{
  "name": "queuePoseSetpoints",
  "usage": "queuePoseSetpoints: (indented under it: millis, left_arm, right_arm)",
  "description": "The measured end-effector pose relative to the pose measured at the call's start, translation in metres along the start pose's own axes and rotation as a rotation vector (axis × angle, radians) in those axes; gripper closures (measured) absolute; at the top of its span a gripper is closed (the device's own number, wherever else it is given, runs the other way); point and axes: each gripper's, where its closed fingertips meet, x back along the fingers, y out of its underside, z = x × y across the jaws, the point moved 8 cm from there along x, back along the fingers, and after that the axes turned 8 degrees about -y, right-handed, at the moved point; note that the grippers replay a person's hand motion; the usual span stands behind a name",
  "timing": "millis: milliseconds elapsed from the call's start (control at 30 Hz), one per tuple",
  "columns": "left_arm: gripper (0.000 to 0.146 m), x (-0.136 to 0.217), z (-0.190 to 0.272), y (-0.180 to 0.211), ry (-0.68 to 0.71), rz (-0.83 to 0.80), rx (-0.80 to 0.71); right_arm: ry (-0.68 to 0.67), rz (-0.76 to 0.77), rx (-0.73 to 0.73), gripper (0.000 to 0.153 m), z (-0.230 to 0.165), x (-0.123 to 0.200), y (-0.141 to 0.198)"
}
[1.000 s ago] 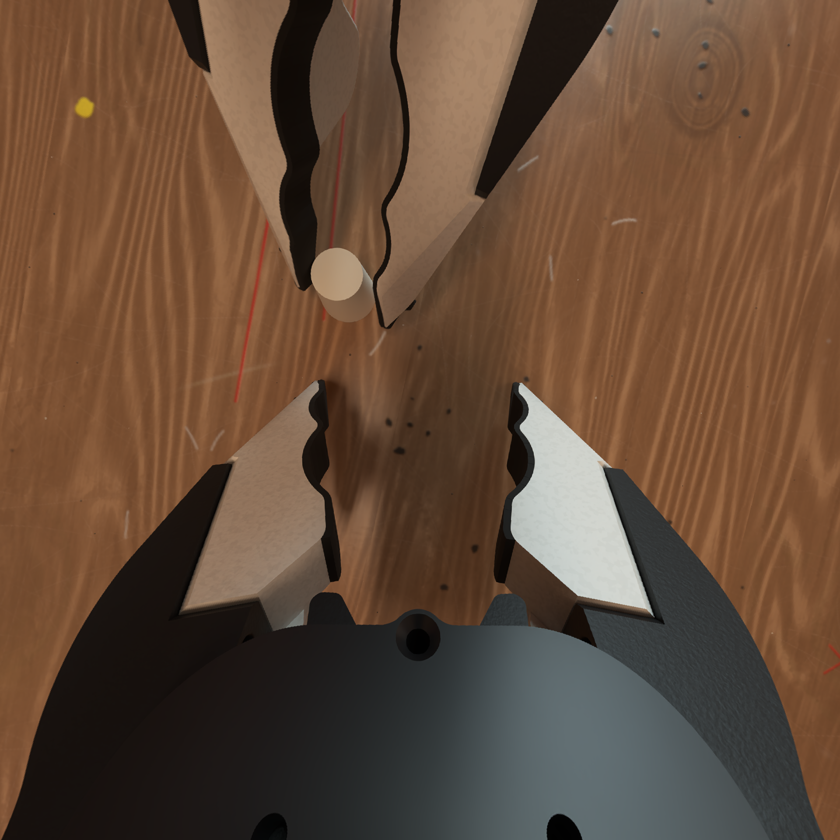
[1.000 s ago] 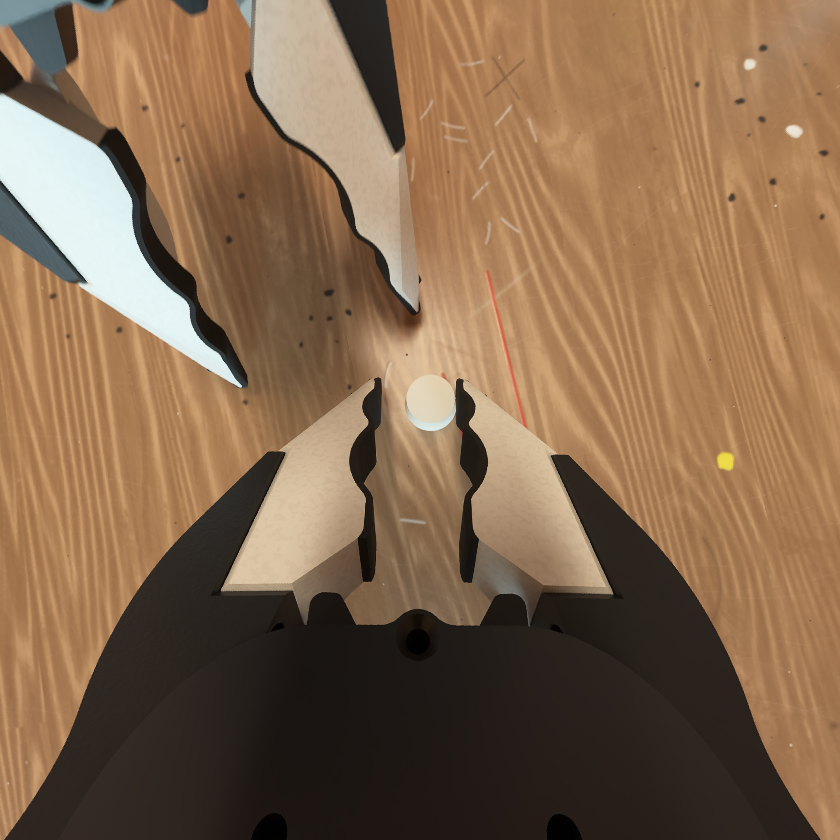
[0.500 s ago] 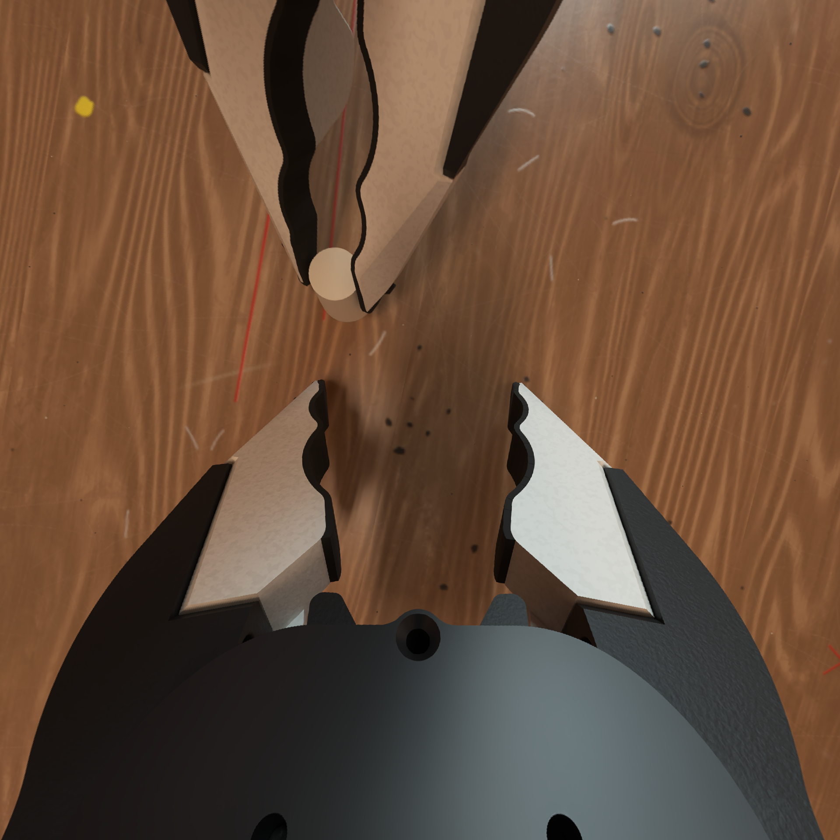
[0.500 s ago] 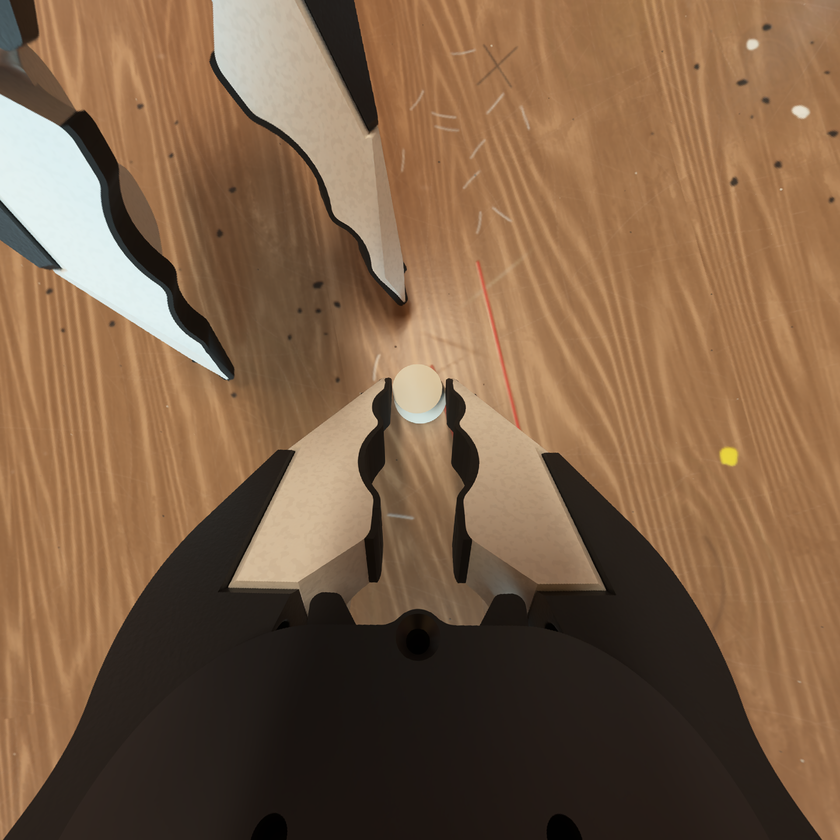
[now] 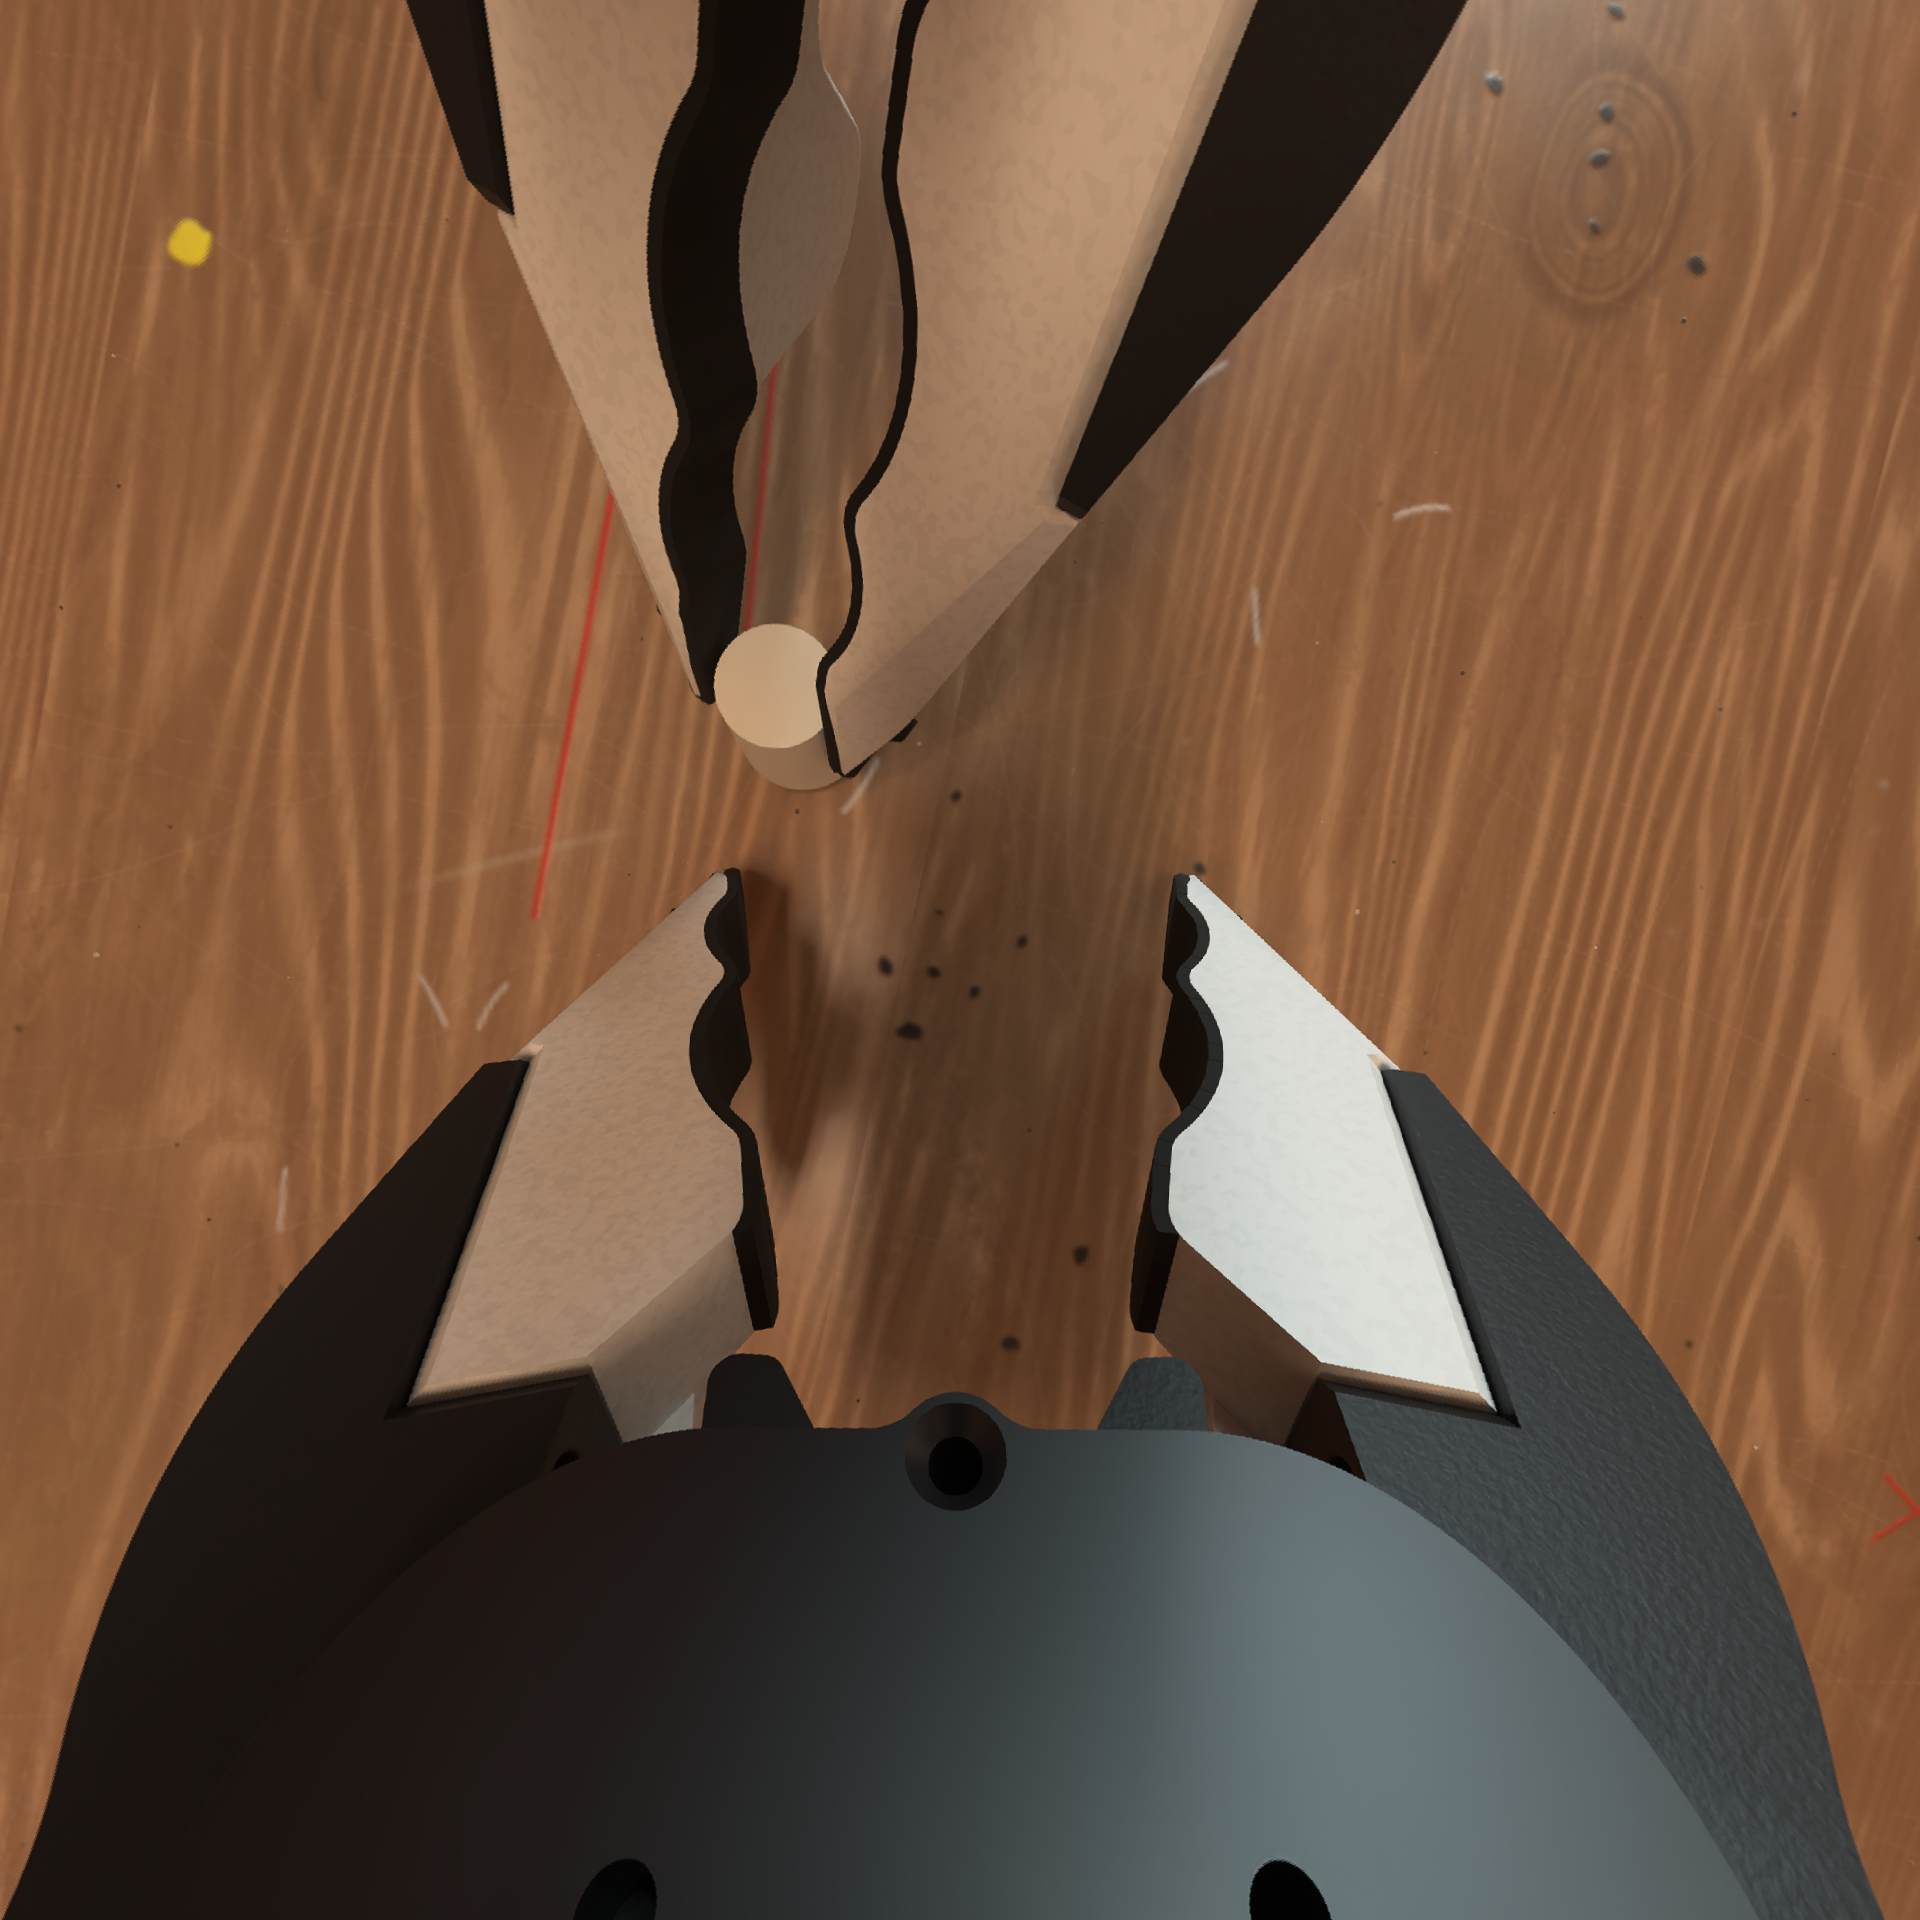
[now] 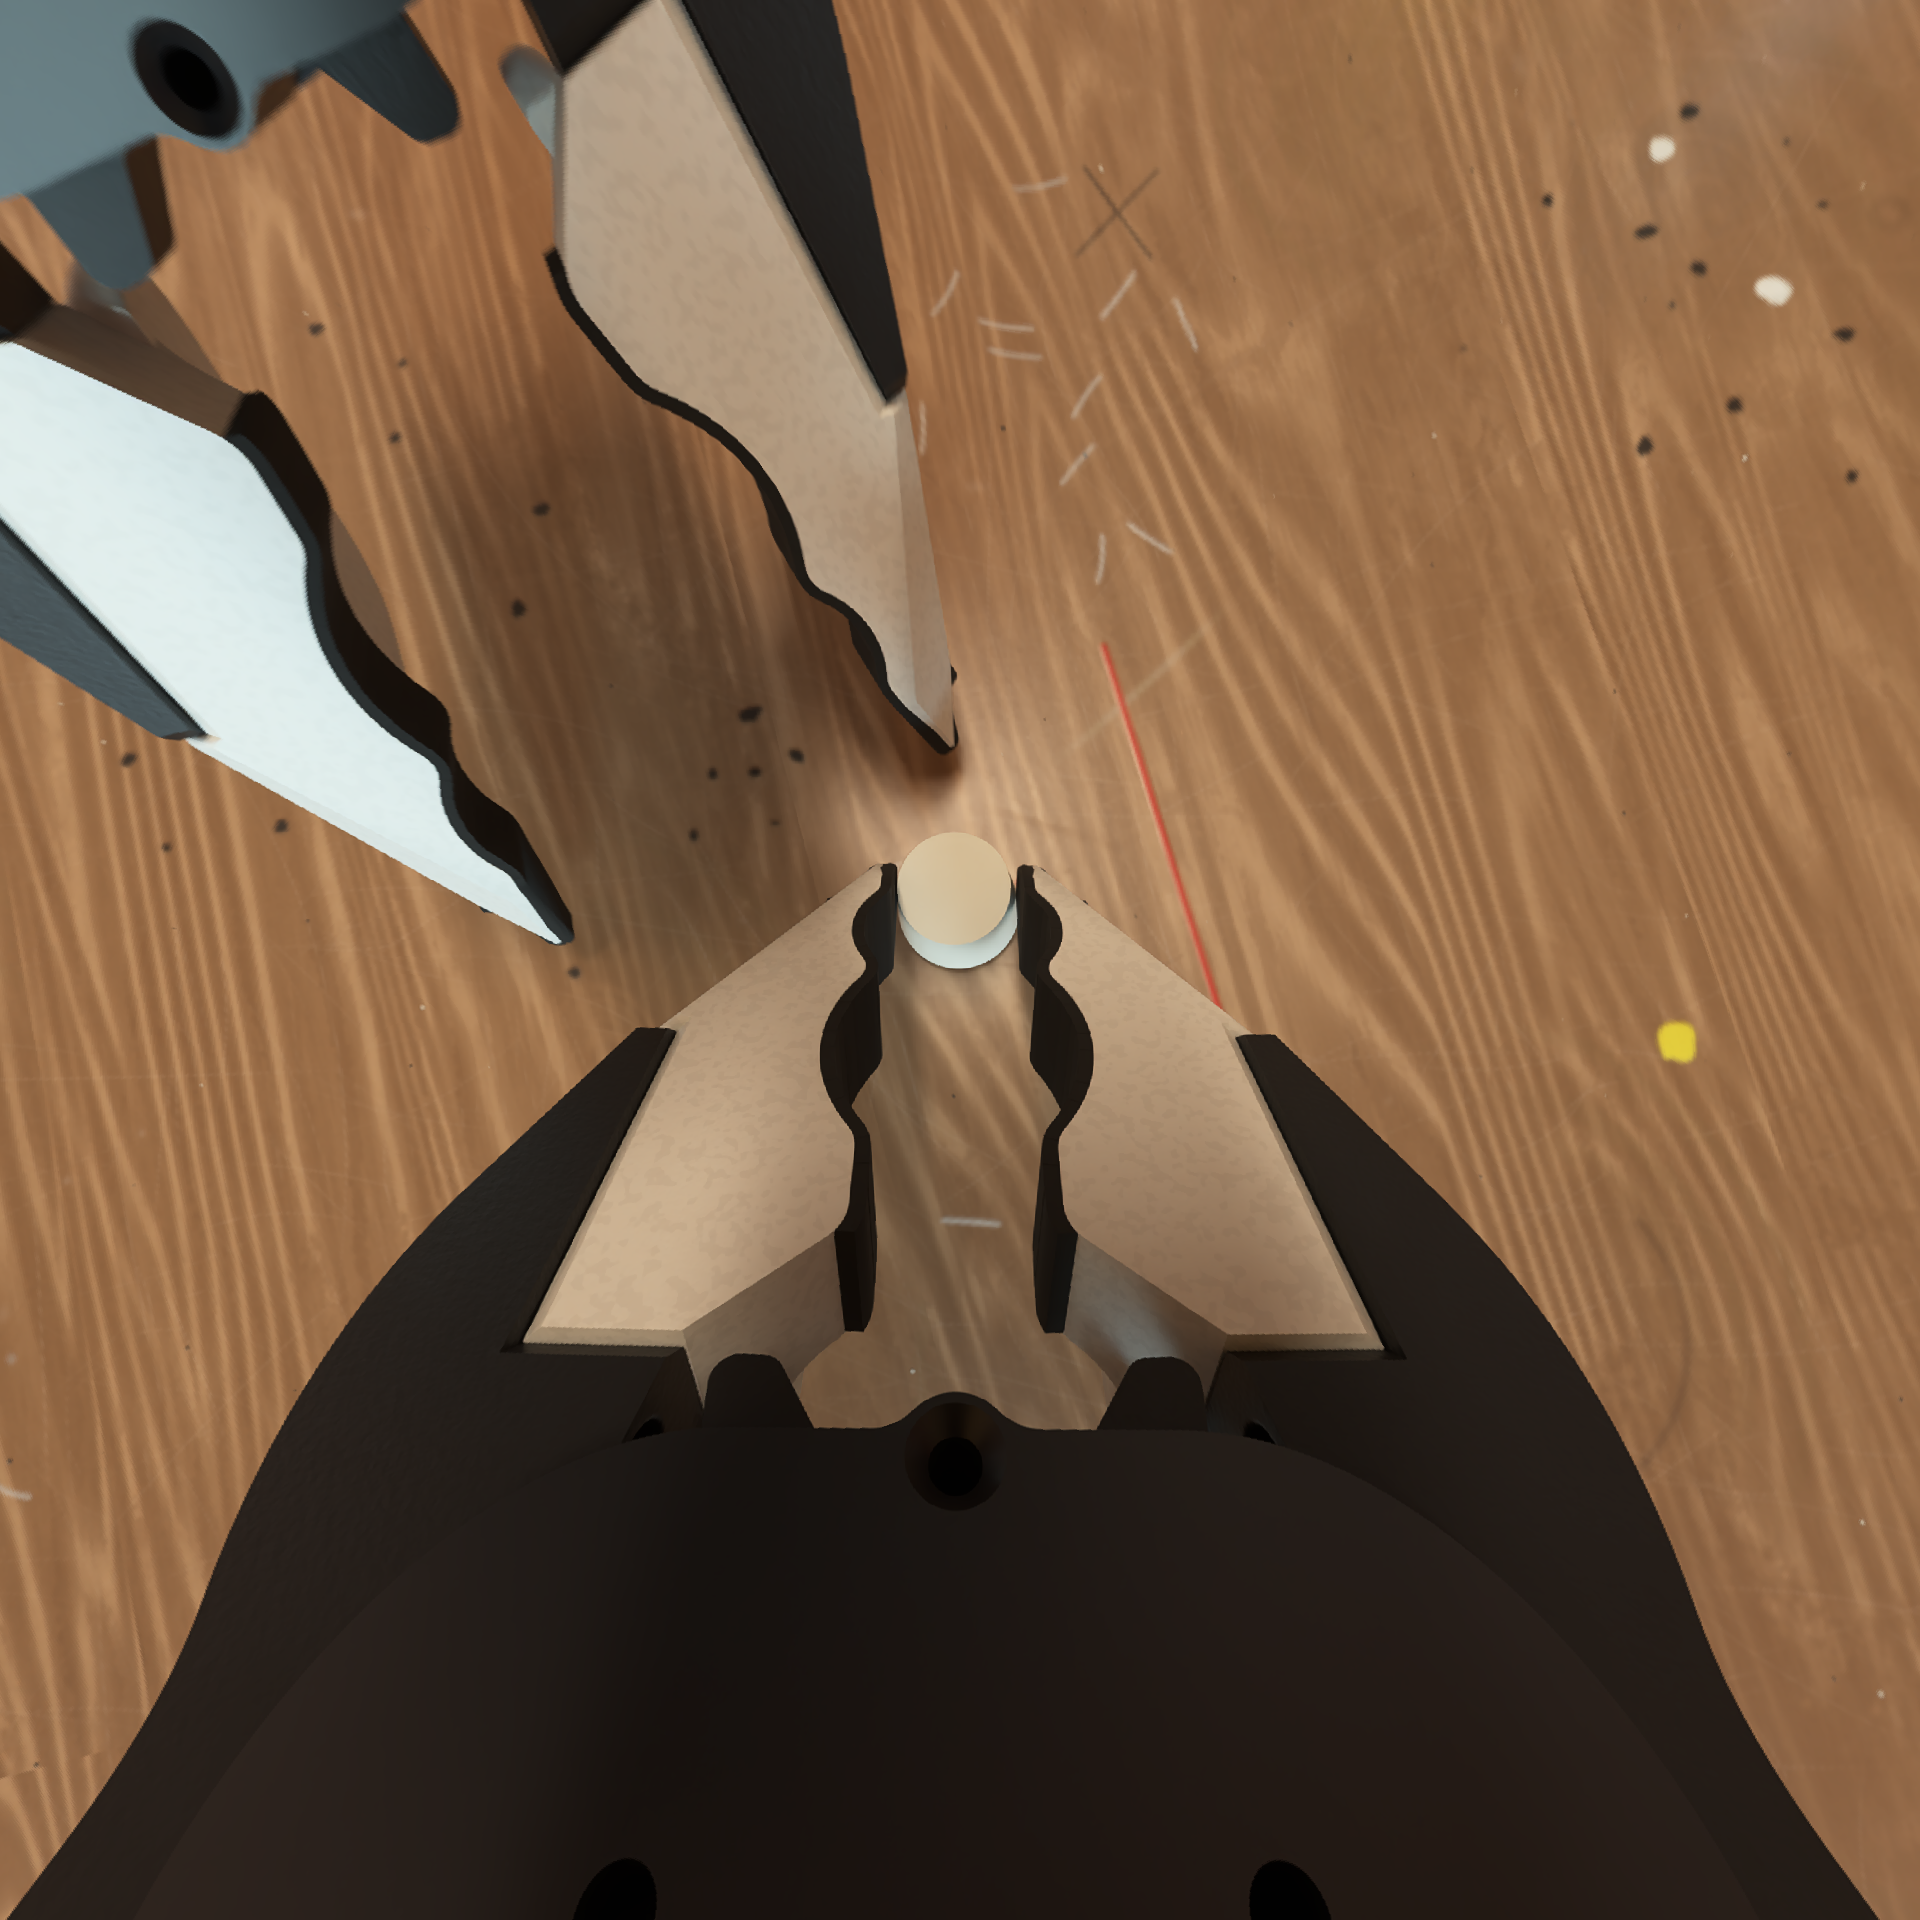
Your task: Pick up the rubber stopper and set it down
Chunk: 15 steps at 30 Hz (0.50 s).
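The rubber stopper (image 6: pixel 954 896) is a small beige plug, seen end-on between the tips of my right gripper (image 6: pixel 956 883), which is shut on it. In the left wrist view the stopper (image 5: pixel 771 686) sits pinched at the tips of the right gripper (image 5: pixel 774 722), which points down from the top of the frame and holds it just above the wooden table (image 5: pixel 1558 727). My left gripper (image 5: pixel 956 883) is open and empty, its tips a short way in front of the stopper. It also shows at the upper left of the right wrist view (image 6: pixel 750 831).
The tabletop carries a thin red line (image 6: pixel 1158 821), a yellow spot (image 6: pixel 1675 1039), dark specks (image 5: pixel 914 997) and pale scratches (image 6: pixel 1101 343). The two grippers face each other closely over the middle.
My right gripper closed on the stopper, then rose a little with it; the table marks shrank toward the centre of its view. The left gripper stayed open and still.
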Motion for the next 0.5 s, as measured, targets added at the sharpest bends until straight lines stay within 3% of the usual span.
queuePoseSetpoints:
  millis: [500]
  left_arm:
    - [0.065,0.001,0.0,0.0,0.003,-0.002,-0.008]
  right_arm:
    - [-0.023,0.001,0.025,0.13,-0.002,-0.01,-0.003]
